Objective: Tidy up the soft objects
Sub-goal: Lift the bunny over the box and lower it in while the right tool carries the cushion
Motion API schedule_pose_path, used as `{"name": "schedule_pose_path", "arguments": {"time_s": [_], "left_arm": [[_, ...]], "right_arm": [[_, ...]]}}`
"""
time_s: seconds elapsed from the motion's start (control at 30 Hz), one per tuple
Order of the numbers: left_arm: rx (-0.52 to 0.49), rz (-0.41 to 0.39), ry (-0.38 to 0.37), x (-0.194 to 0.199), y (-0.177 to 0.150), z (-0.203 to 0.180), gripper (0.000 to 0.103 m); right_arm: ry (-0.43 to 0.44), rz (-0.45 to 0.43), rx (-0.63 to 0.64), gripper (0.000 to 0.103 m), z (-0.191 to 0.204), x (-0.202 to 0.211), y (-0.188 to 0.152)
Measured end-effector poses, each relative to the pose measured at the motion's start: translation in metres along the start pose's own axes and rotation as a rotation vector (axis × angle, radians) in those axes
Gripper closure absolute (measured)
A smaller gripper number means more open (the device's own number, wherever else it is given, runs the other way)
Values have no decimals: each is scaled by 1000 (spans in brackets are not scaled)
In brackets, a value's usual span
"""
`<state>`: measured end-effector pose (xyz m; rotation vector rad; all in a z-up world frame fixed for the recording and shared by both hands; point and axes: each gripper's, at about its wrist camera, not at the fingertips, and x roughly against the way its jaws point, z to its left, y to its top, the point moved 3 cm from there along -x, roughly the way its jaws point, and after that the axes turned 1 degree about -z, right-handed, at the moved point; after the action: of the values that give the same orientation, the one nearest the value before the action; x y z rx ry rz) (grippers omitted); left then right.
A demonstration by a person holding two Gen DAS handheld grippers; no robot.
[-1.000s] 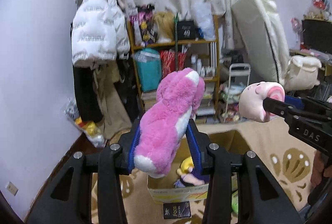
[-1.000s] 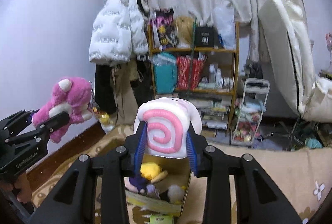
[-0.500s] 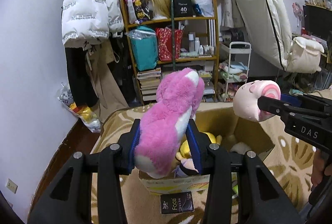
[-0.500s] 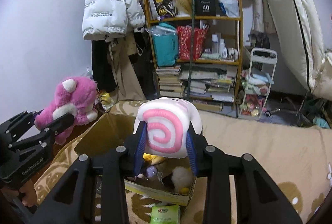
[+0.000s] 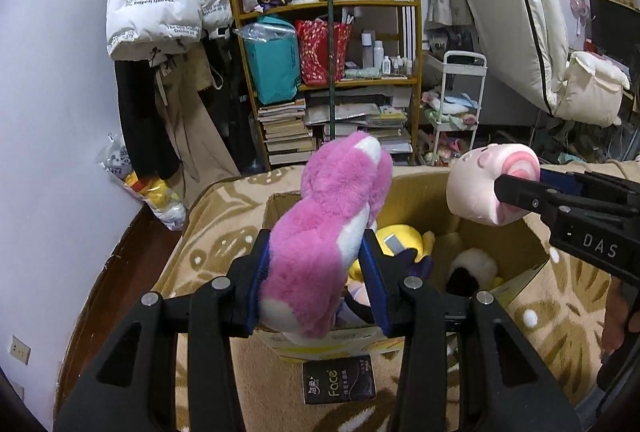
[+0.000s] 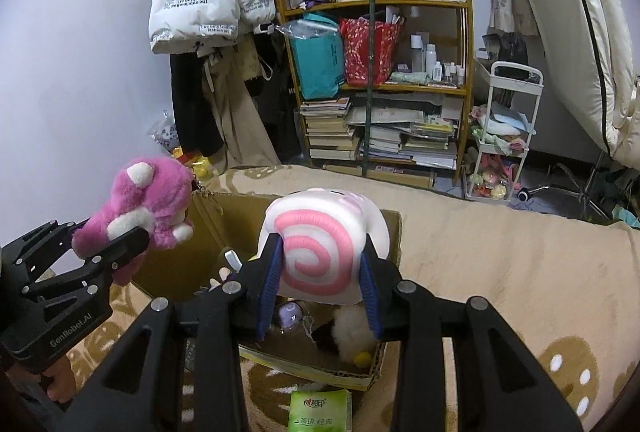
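A big brown cardboard box [image 5: 416, 187] sits on a soft tan rug [image 6: 500, 256] with brown shapes on it. The box is open at the top. Inside are small toys: a yellow plush [image 5: 400, 238], a fluffy white and black one [image 5: 472, 266] and a little purple one [image 6: 289, 312].

The left gripper [image 5: 316, 284] has its fingers squeezed on a pink bear [image 5: 328, 232]. The bear is long, fuzzy and squishy, with white patches. It hangs over the near edge of the box.

The right gripper [image 6: 320, 278] has its fingers squeezed on a swirl plush [image 6: 320, 246]. This toy is round like a roll cake, smooth and puffy, white with a pink swirl on the end. It floats over the box too.

I think the step now is to drop both toys into the box. To do it well, move each toy over the open middle, go down low, then let go. Soft toys bounce and roll, so a high drop could send them out. The pink bear is long, so it may need a spot next to the yellow plush.
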<state>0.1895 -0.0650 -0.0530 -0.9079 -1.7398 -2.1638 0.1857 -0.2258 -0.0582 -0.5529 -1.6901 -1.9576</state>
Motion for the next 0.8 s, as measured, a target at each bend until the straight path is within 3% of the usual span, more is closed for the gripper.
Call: {"name": "schedule_pose_path", "arguments": {"time_s": [0.4,0.8], "left_arm": [[-15,83,9,-16,-13,-4,61],[-16,85,13,-16,-13,-3,61]], "right_arm": [[15,42,-49,60,-9,-9,-3],[12,89,-81,55,-14,-15,-10]]}}
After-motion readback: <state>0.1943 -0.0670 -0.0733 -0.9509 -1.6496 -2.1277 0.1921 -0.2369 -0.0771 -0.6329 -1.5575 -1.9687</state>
